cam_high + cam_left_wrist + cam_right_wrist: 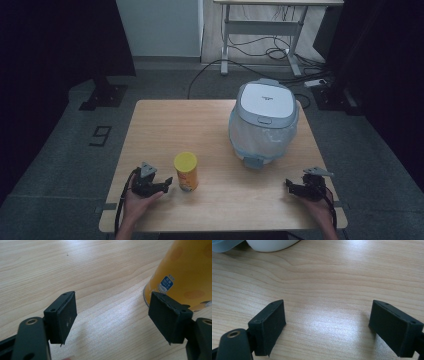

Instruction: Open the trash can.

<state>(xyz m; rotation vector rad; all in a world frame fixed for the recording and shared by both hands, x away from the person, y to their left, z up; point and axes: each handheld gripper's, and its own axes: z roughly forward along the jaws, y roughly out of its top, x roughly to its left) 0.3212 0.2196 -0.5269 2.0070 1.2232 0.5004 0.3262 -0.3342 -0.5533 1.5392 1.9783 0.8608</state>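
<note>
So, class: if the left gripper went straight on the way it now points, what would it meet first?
Probably the yellow canister. The left gripper points at it with open jaws, though its own view puts the canister off to one side, so it might only clip it.

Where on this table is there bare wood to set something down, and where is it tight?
The whole far-left part of the table, from the back edge down to the yellow can, is bare. So is the front middle strip between the can and the right gripper. It is crowded at the far right around the white bin, and tight between the can and the left gripper.
</note>
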